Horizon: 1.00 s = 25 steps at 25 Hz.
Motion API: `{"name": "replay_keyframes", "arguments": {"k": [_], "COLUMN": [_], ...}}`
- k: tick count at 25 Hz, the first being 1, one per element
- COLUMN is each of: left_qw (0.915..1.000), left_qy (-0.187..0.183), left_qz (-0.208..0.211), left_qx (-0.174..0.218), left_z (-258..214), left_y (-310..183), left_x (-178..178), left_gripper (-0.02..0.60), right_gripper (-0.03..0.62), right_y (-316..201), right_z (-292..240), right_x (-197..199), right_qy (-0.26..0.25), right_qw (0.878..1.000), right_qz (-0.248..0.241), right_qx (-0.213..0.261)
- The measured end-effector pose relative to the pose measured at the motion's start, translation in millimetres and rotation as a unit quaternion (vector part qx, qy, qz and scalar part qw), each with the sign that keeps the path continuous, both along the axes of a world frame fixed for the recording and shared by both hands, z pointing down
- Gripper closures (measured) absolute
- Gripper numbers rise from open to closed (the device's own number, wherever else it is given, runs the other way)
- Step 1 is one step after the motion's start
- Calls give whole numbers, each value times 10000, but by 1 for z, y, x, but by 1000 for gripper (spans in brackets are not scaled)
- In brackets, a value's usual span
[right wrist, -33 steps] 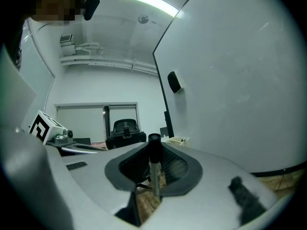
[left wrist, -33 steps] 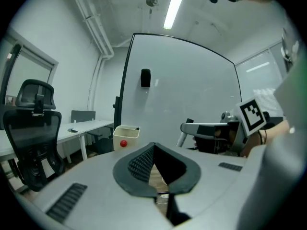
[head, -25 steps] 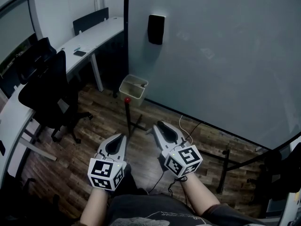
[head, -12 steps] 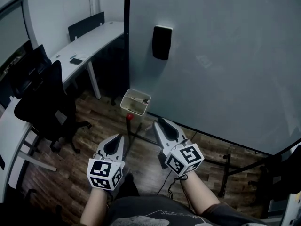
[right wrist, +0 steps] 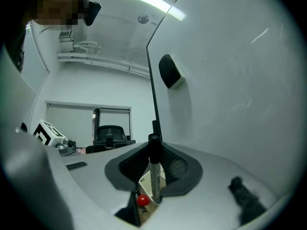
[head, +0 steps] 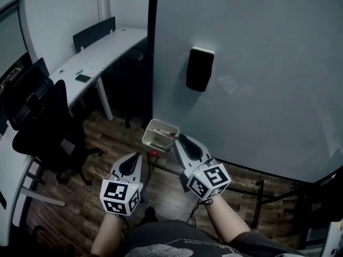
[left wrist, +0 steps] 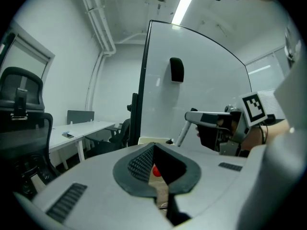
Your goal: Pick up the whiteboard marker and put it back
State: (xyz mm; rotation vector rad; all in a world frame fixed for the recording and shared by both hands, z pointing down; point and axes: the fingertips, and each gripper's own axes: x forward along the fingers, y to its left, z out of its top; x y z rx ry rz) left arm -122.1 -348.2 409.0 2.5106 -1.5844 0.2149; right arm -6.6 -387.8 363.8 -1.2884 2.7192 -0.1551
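My right gripper is shut on the whiteboard marker, a grey barrel with a black cap that stands upright between the pads. In the left gripper view the marker hangs slanting below the right gripper. My left gripper is beside it, lower left in the head view, jaws slightly apart with nothing between them. A small white tray sits at the whiteboard's lower edge, just ahead of the right gripper's tips.
A black eraser clings to the whiteboard above the tray. A red knob sits on the board's stand below the tray. At the left are a long white desk and black office chairs. Cables lie on the wooden floor.
Both grippers have moved forward toward the whiteboard. The tray and eraser now appear nearer, with the tray right ahead of the right gripper. The marker stays held.
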Motion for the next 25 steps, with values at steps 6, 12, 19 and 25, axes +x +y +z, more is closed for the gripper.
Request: {"name": "replay_keyframes", "arguments": {"k": [6, 12, 19, 25], "left_qw": [9998, 9993, 9984, 9976], "left_qy": [-47, -15, 59, 87], "left_qz": [164, 336, 511, 631], "left_qx": [-99, -180, -242, -269], "left_z": [8, 17, 26, 30], "left_y": [-32, -55, -68, -71], "left_x": [-11, -14, -17, -13], "left_gripper": [568, 568, 568, 568], "right_gripper": [513, 513, 513, 513], "right_y": [-24, -37, -42, -41], "right_z": [24, 44, 61, 65], "right_x": [-10, -19, -24, -20], "right_qy": [291, 370, 538, 552], "right_qw": [9993, 9985, 9971, 9968], "right_qz": [182, 293, 400, 464], "right_qx": [-118, -278, -369, -342]}}
